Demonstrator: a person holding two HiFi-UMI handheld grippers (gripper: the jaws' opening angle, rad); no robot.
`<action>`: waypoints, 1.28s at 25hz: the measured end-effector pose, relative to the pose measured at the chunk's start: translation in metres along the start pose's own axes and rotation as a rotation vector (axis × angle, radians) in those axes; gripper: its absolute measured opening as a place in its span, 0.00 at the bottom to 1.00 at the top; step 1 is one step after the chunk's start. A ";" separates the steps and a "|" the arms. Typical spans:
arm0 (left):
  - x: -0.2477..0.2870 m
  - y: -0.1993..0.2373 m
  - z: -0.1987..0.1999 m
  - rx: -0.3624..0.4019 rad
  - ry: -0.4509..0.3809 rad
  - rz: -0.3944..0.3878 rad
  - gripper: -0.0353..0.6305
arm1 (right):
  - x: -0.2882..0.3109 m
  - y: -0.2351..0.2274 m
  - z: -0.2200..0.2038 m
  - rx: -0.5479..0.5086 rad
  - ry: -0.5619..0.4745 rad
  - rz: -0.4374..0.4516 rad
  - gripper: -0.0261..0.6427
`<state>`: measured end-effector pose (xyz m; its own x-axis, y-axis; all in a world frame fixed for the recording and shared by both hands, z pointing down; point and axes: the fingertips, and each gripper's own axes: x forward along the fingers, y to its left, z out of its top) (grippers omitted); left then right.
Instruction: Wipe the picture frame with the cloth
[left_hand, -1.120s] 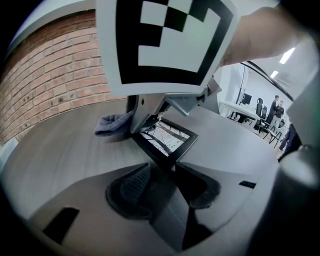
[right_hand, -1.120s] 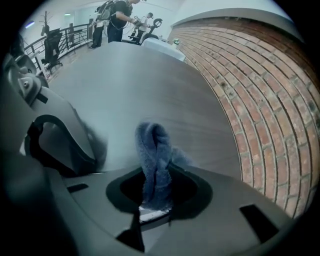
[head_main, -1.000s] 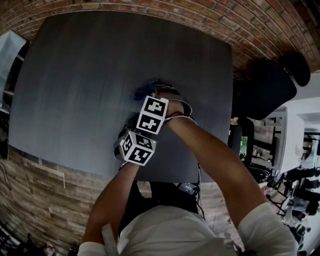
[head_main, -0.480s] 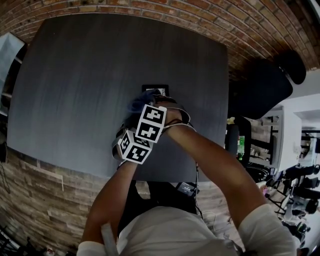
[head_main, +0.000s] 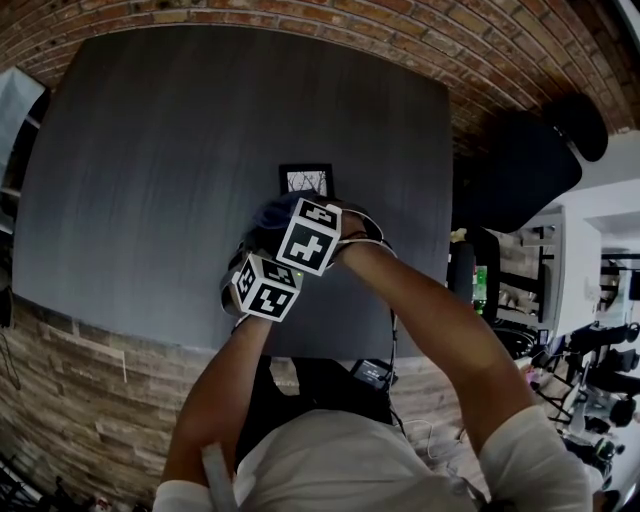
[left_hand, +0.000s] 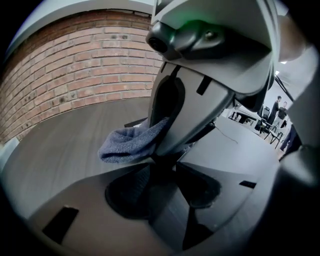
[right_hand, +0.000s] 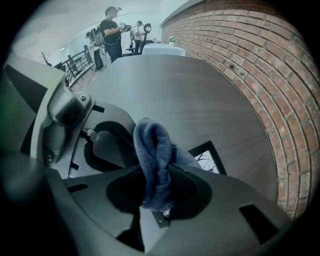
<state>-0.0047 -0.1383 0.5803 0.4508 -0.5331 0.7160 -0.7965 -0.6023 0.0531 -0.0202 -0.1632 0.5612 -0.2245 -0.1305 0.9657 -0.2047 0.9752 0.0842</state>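
A small black picture frame (head_main: 306, 180) with a white picture lies on the dark grey table (head_main: 150, 150). Its near part is hidden by the grippers. My right gripper (right_hand: 159, 197) points steeply down at the frame's near side, shut on a folded blue cloth (right_hand: 152, 150). The cloth (head_main: 272, 212) bulges out to the left of that gripper's marker cube (head_main: 310, 235). My left gripper (left_hand: 165, 162) sits just behind the right one. Its jaws stand slightly apart, and only darkness shows between their tips. From there I see the cloth (left_hand: 127, 145) and a frame corner (left_hand: 136, 121).
A brick wall (head_main: 520, 60) runs behind and to the right of the table. A black chair (head_main: 520, 170) stands off the table's right edge, and a pale cabinet (head_main: 15, 100) at its left. People (right_hand: 112, 30) stand far off across the room.
My right gripper has drawn the cloth back toward me, uncovering the picture frame that was hidden a second ago. The left gripper has stayed put.
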 end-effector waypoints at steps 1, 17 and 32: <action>0.000 0.000 -0.001 0.000 0.000 0.000 0.31 | -0.001 0.002 0.000 0.018 -0.010 0.015 0.19; -0.007 0.000 0.006 -0.021 -0.050 -0.027 0.32 | -0.046 -0.002 -0.007 0.244 -0.213 0.141 0.19; 0.007 0.001 0.036 0.203 -0.086 -0.069 0.16 | -0.039 -0.102 -0.050 0.136 -0.081 -0.226 0.19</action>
<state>0.0121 -0.1640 0.5599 0.5407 -0.5300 0.6533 -0.6692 -0.7416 -0.0477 0.0565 -0.2489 0.5274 -0.2327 -0.3612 0.9030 -0.3833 0.8874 0.2562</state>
